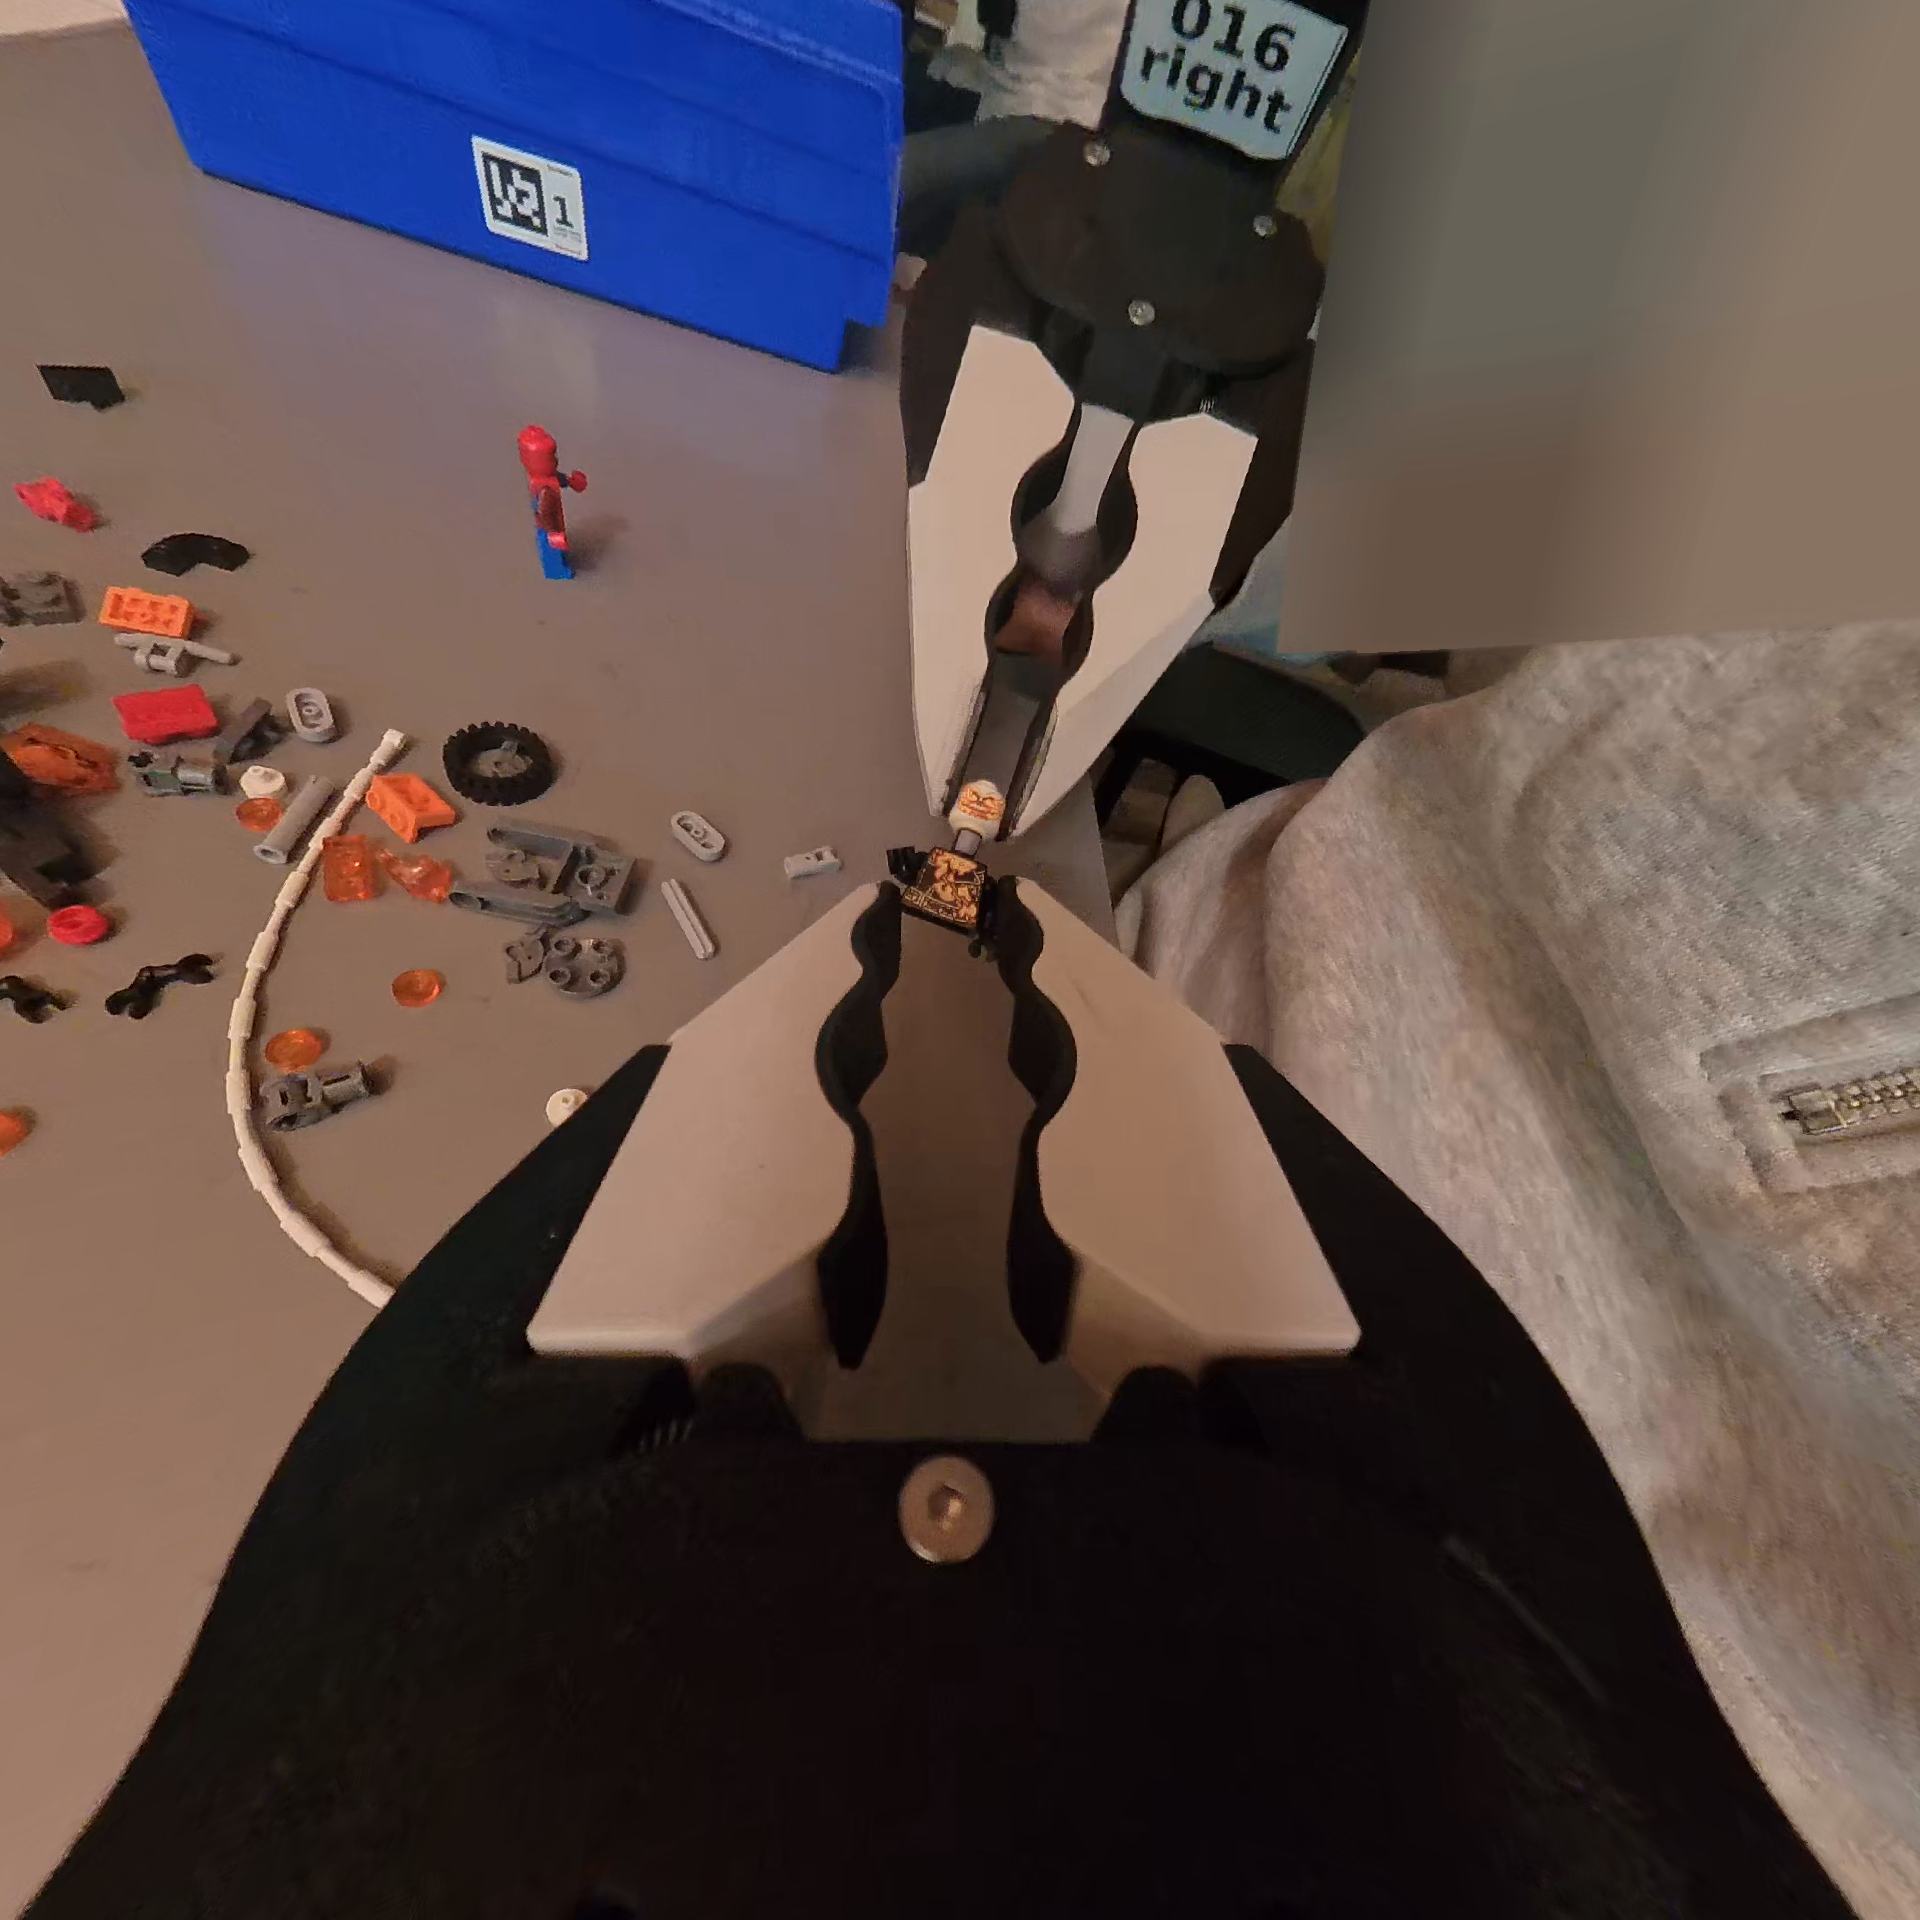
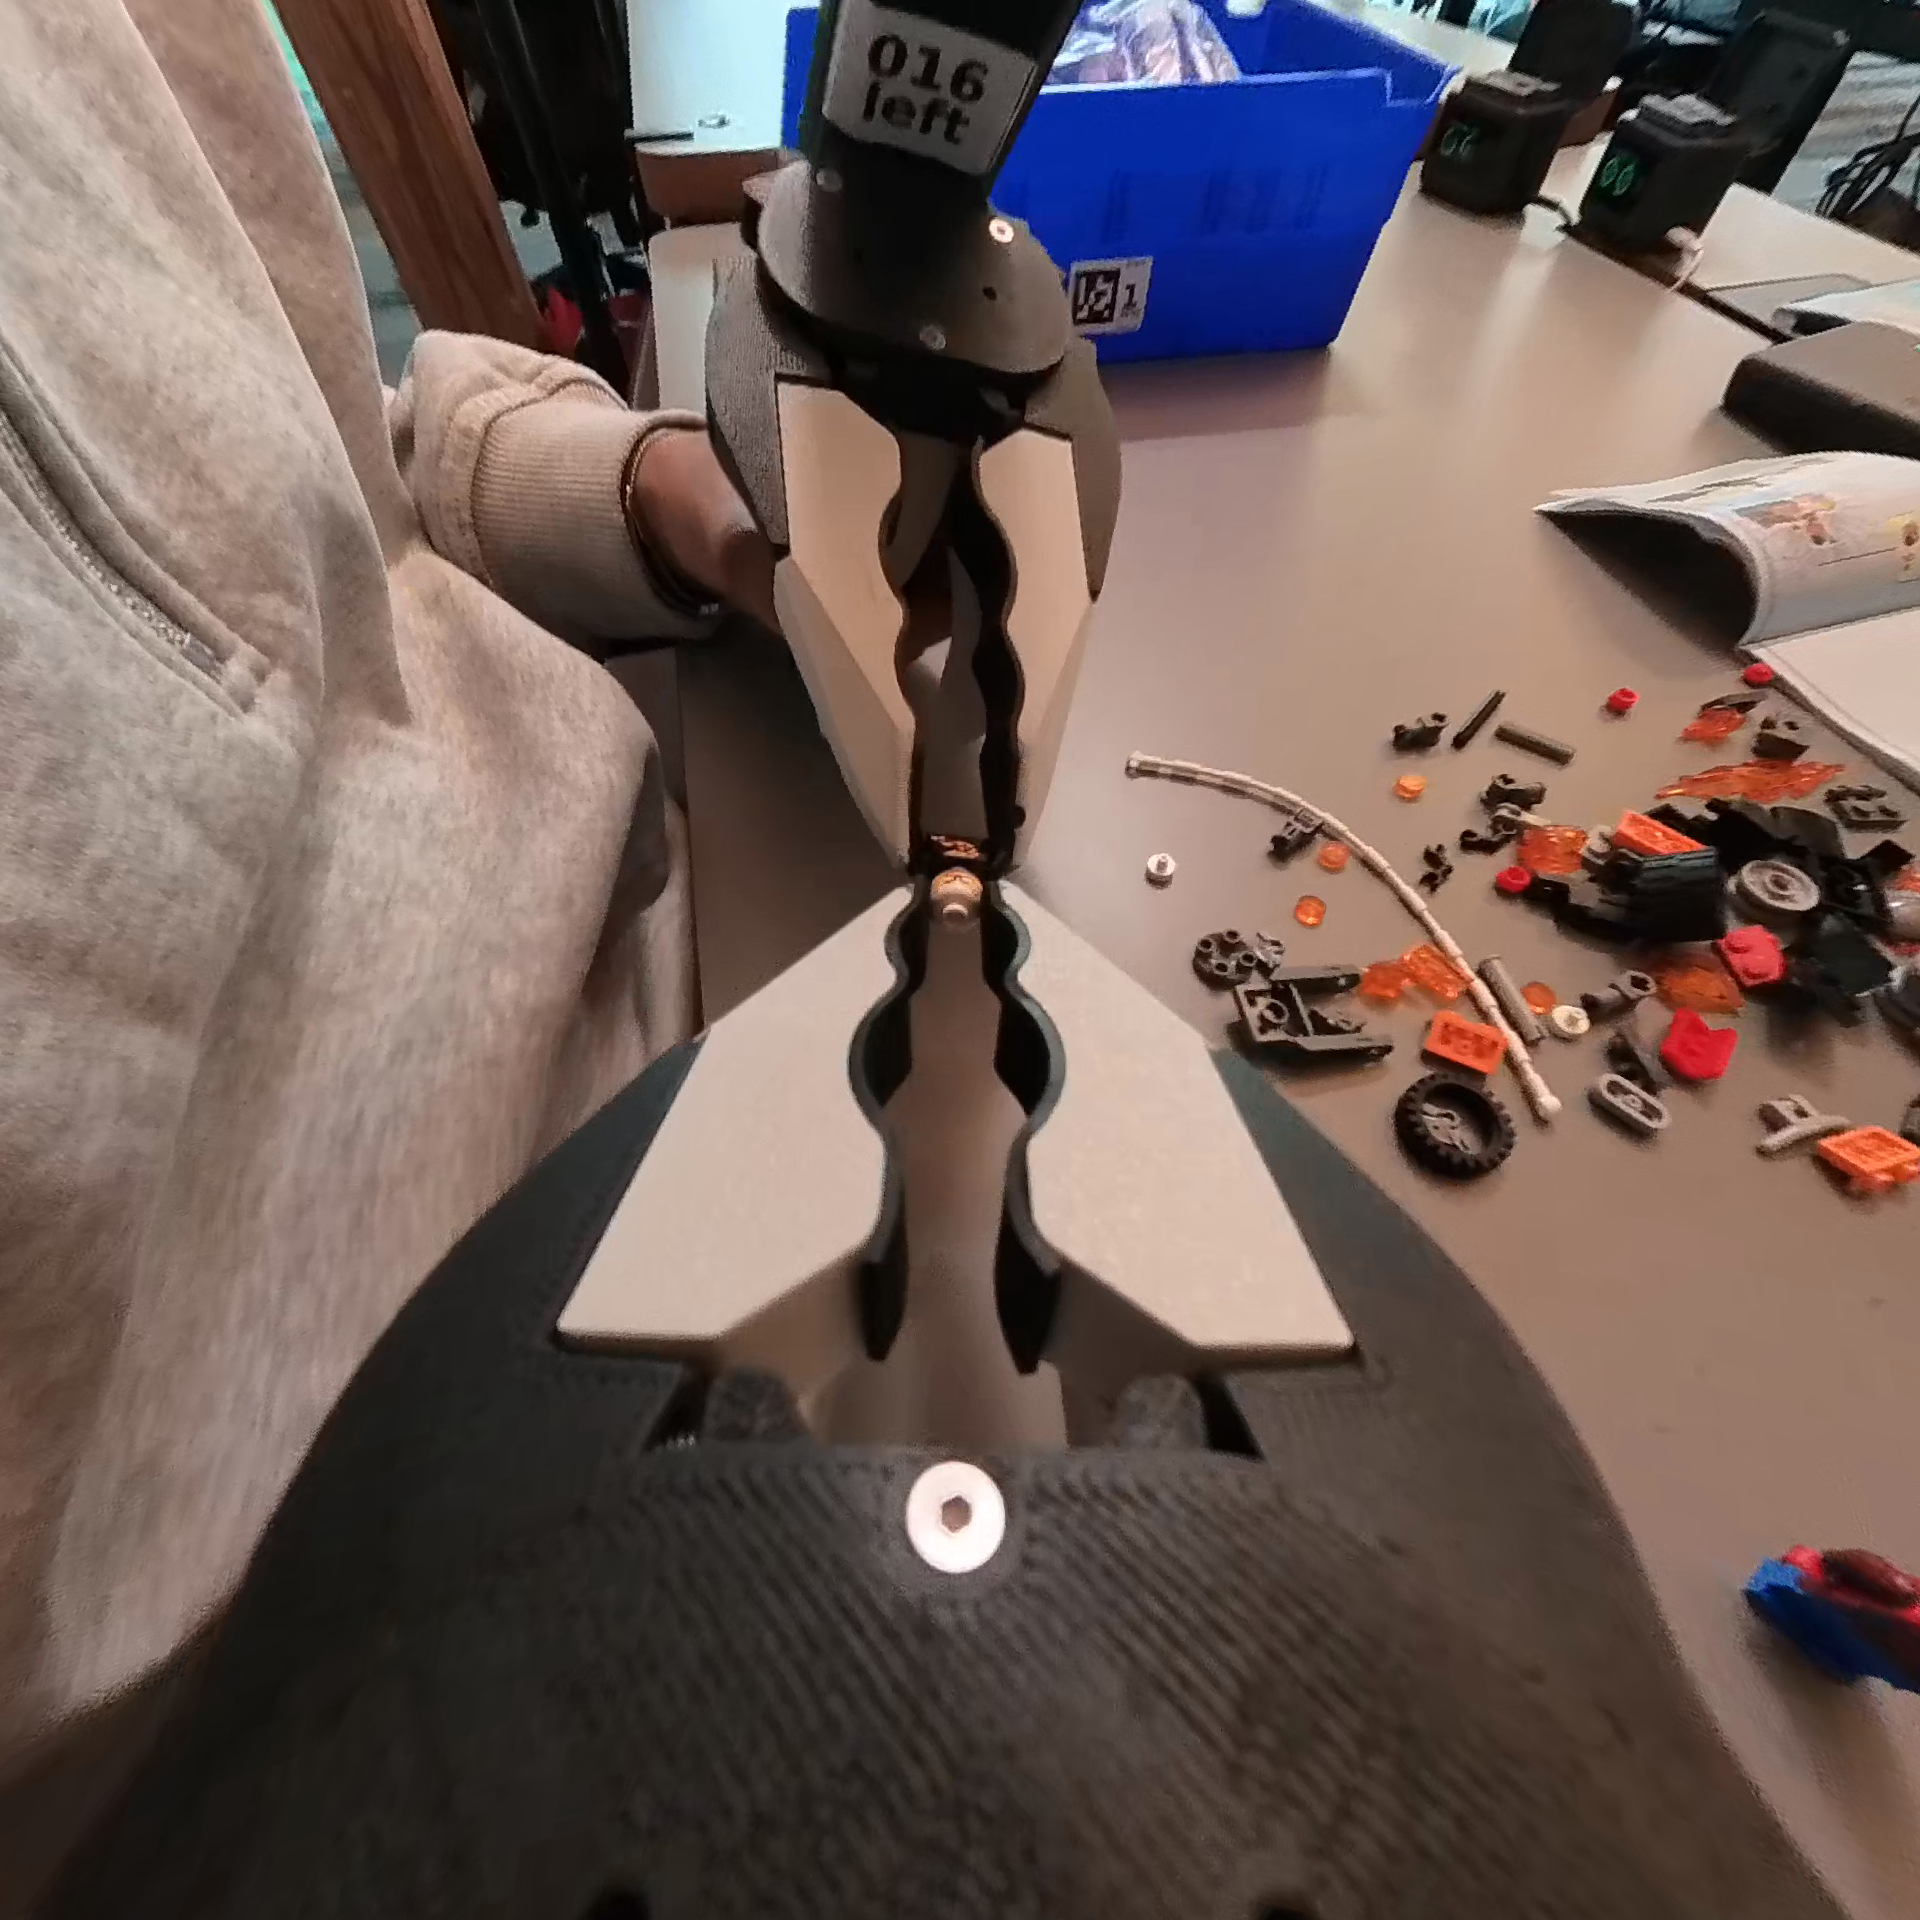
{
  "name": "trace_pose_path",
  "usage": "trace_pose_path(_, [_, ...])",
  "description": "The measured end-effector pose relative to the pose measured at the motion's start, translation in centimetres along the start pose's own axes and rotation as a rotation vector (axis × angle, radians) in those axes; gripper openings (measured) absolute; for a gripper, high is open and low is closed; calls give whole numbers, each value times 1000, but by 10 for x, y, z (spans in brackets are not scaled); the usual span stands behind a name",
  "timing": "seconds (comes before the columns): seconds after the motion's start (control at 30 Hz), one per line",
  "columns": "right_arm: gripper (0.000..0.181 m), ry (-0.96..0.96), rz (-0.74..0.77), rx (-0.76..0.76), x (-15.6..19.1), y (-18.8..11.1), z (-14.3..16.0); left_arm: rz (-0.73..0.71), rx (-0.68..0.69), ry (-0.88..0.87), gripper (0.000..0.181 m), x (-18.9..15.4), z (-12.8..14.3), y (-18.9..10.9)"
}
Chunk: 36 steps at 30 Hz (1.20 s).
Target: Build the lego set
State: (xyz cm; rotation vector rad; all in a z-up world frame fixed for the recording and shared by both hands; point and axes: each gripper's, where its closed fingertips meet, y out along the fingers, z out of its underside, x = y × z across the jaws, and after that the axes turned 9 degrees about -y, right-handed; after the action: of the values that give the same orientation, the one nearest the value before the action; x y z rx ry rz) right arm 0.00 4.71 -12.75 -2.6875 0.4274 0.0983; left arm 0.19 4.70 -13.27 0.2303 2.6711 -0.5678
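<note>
Grey table (image 1: 644,436) under me — my left gripper (image 1: 948,902) pinches the black torso (image 1: 948,885), my right gripper (image 1: 982,810) at twelve o'clock clamps the head (image 1: 979,805) just above it; loose bricks (image 1: 395,810) at nine o'clock.

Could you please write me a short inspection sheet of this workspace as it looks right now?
Surface: grey table, bare near the bin.
Job's things: torso in left gripper; head in right gripper; the two nearly meet.
Clutter: loose bricks, tyre, red minifigure standing, booklet.
Grippers: both shut on parts.
Cables: nothing seen.
Surroundings: blue bin, person's grey sleeve.
</note>
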Motion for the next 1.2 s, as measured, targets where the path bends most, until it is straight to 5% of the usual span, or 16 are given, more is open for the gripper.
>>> trace_pose_path(0.43, [9,61,-22,40,1,3,15,-34,78,-16,14,6,10,8])
trace_pose_path(1.2, [9,241,-56,-29,-4,4,5,-16,12,-35,14,6,1,1])
